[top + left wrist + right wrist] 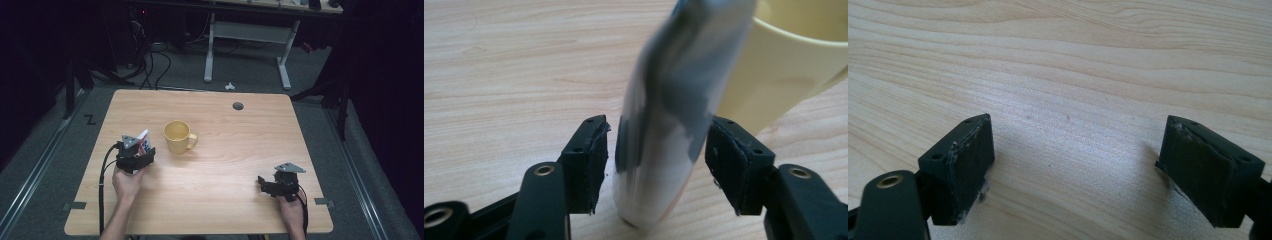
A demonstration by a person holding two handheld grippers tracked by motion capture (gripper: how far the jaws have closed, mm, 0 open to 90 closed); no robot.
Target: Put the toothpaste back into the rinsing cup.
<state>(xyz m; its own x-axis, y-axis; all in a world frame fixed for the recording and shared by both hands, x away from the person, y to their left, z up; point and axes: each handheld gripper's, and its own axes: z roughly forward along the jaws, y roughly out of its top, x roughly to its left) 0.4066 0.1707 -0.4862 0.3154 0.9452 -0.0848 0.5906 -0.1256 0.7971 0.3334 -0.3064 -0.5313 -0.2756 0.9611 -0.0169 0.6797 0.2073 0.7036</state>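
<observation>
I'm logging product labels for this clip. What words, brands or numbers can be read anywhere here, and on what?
Packet between the left gripper's jaws: red and blue print, too small and blurred to read.
Yellow mug: no text visible.
Table: no text visible.

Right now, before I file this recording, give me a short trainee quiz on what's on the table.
1. True or false: the yellow mug lies on its side.
2. What stands between the jaws of the left gripper? A) a spoon B) a packet C) nothing
3. What lies between the jaws of the right gripper?

Key: 1. False, it stands upright, handle to the right in the high view. 2. B. 3. Nothing; they stand wide apart over bare table.
</observation>
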